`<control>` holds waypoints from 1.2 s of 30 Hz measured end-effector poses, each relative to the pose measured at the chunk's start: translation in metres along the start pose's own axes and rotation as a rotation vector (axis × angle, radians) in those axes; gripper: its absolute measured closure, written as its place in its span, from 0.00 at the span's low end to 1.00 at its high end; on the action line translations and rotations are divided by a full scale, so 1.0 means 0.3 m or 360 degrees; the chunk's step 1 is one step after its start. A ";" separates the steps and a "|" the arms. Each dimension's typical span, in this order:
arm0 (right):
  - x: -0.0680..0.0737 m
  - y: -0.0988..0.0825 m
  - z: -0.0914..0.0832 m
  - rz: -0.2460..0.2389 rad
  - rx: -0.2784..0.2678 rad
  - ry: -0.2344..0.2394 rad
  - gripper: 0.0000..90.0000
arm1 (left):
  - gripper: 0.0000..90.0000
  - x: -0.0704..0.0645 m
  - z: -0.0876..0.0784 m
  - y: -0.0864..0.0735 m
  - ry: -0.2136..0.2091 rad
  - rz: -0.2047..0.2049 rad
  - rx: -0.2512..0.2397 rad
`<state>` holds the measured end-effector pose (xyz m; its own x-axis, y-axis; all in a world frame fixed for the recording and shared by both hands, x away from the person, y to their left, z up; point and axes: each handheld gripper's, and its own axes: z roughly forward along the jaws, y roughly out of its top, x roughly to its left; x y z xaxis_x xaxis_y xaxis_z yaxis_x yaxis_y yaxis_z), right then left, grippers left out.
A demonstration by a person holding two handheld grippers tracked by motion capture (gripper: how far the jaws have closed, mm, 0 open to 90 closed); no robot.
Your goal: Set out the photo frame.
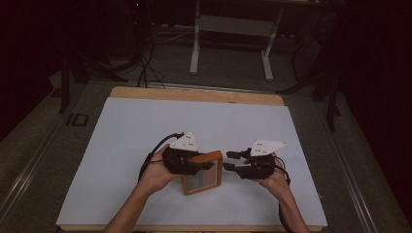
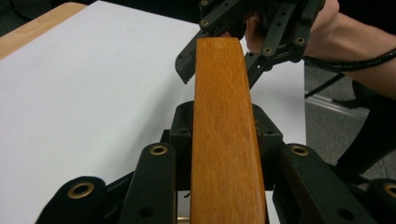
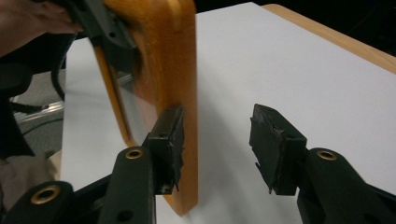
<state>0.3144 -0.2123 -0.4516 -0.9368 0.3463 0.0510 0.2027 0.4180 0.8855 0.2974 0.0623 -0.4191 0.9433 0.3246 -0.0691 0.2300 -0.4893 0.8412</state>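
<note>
Holding a wooden frame (image 1: 203,171) just above the white table cover (image 1: 145,131), the left gripper (image 1: 187,162) is clamped across the frame's edge; in the left gripper view that edge (image 2: 223,130) runs straight away from the camera between the two black jaws, which press on it from either side. The frame is a flat rectangular thing with an orange-brown wooden border and a pale, glassy panel, tilted up on one edge so that its long axis points roughly from the person toward the far end of the table. The right gripper (image 1: 232,161) lies directly to the frame's right, level with it and aimed sideways at it. In the right gripper view the frame (image 3: 173,70) stands upright and its near border sits between the open jaws: the left pad (image 3: 169,140) is touching or just beside the wood, while the right pad (image 3: 275,140) stands well apart from it, so nothing is gripped on this side. The right hand (image 1: 272,177) holds its gripper near the table with the wrist roughly level; the left hand (image 1: 158,172) cradles its gripper from below and to the left, forearm entering from the bottom of the high view. Judged from this layout, the coming move turns on whether the right jaws close over the frame's right border or draw away from it.
</note>
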 end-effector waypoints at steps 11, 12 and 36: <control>0.039 -0.002 0.062 -0.0086 0.0051 0.0152 0.54 | 0.77 0.003 0.011 -0.008 -0.0019 0.0061 0.0049; 0.041 -0.002 0.073 -0.0092 0.0056 0.0154 0.53 | 0.77 -0.002 0.015 -0.007 -0.0023 0.0074 0.0052; 0.059 -0.031 0.095 -0.0134 0.0075 0.0178 0.73 | 0.41 0.020 -0.093 -0.291 0.0109 -0.0321 -0.0226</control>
<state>0.3040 -0.1861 -0.4721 -0.9764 0.2137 0.0311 0.1329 0.4814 0.8664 0.2762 0.1296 -0.4779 0.8622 0.4607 -0.2107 0.3715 -0.2922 0.8813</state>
